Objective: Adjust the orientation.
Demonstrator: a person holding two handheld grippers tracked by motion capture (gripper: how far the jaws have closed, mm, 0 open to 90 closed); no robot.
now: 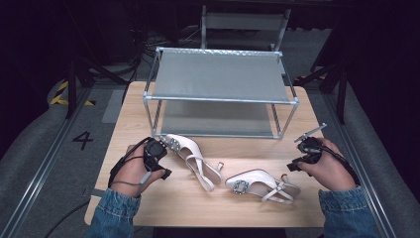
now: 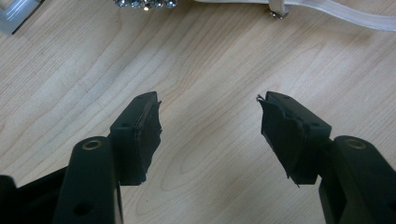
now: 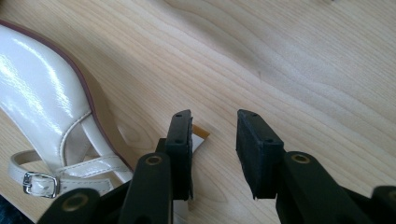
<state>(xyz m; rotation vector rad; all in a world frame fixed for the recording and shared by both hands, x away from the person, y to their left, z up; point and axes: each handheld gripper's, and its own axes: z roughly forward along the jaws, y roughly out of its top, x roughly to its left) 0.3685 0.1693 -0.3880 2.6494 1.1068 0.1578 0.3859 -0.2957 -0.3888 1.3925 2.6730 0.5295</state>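
The left gripper is sitting in the person's left hand at about eight o'clock on the table, and in the left gripper view its jaws are standing wide apart over bare wood with nothing between them. Just beyond the tips, at twelve o'clock in that view, the jewelled buckle and a strap of the left shoe are showing, so the gripper is hovering just beside that shoe without touching it. In the high view this shoe is lying with its toe against the gripper and its heel and straps trailing toward five o'clock. The right gripper is resting in the right hand at about four o'clock on the table; in the right gripper view its jaws are standing partly apart, gripping nothing, with wood grain showing in the gap. The right shoe is lying at nine o'clock from that gripper, near it but apart, its glossy cream side and small strap buckle showing beside the jaws. The two shoes are lying near each other at the table's centre and toward six o'clock, not touching. A metal rack with two grey shelves is standing at twelve o'clock, behind both shoes.
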